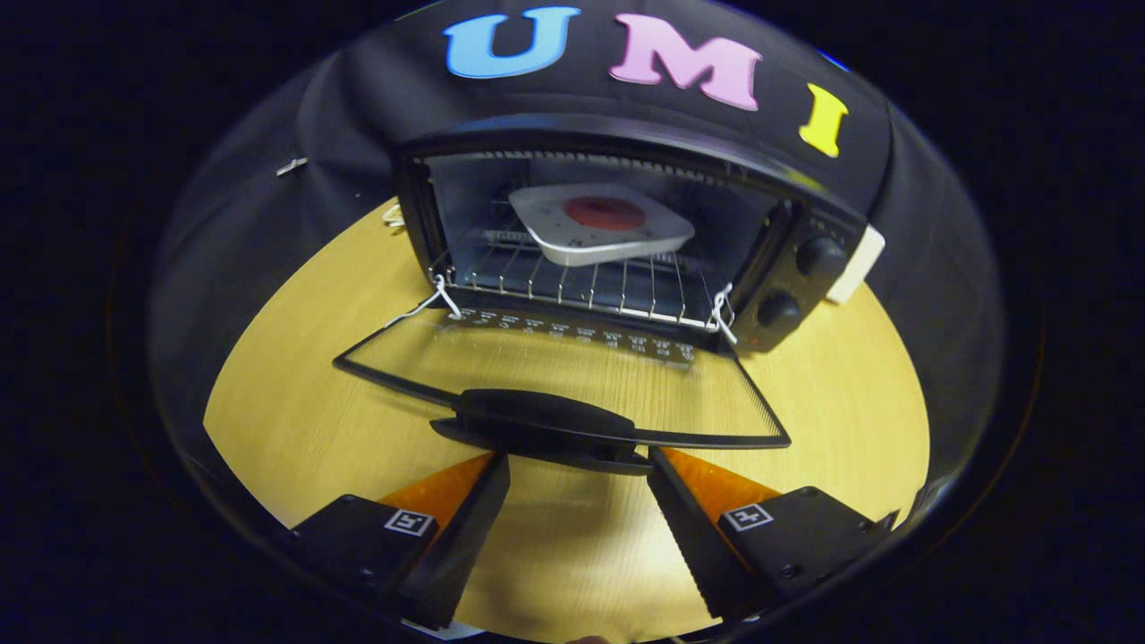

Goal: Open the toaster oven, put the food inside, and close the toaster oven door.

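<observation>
A black toaster oven (809, 215) stands on the wooden table with its glass door (555, 371) folded down flat toward me. Inside, on the wire rack (572, 284), rests a white plate (601, 224) carrying a round red piece of food (605, 212). The door's black handle (541, 420) lies just ahead of my fingertips. My gripper (578, 463) is open, its two fingers spread wide below the handle, one tip near each end of it. Nothing is between the fingers.
The round wooden table (295, 394) spreads to both sides of the oven. Two black knobs (818, 257) sit on the oven's right panel. A white box (857, 265) stands behind the oven's right side. Black cloth walls surround the table.
</observation>
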A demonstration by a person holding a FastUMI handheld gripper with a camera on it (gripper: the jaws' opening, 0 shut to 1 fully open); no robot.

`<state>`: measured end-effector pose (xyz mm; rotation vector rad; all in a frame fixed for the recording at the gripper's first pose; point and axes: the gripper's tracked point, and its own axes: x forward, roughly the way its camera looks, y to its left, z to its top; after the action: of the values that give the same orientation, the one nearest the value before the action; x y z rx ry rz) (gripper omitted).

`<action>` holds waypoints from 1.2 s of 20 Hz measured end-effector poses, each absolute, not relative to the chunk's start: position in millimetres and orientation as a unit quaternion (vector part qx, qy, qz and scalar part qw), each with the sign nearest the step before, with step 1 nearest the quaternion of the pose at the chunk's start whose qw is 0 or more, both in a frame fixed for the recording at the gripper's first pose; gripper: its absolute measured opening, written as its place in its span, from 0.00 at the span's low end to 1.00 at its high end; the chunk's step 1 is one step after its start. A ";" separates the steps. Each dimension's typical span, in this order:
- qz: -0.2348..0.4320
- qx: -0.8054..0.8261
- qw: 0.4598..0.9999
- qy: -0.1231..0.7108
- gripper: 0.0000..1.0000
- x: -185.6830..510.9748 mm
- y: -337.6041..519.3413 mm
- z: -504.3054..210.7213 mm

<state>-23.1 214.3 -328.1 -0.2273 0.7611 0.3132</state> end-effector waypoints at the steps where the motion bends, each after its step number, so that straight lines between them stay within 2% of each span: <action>1: 0.158 -0.107 0.914 0.358 1.00 -22.1 215.9 -323.4; 6: 0.165 -0.075 0.928 0.327 1.00 -13.7 217.3 -298.9; 10: 0.142 -0.068 0.955 0.252 0.99 3.4 208.7 -243.6; 15: 0.124 0.001 0.973 0.195 0.99 10.4 194.6 -179.0; 24: 0.107 0.023 0.984 0.142 0.98 -10.2 120.2 -113.8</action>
<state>-10.2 120.2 -113.8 0.0472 0.2856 0.2158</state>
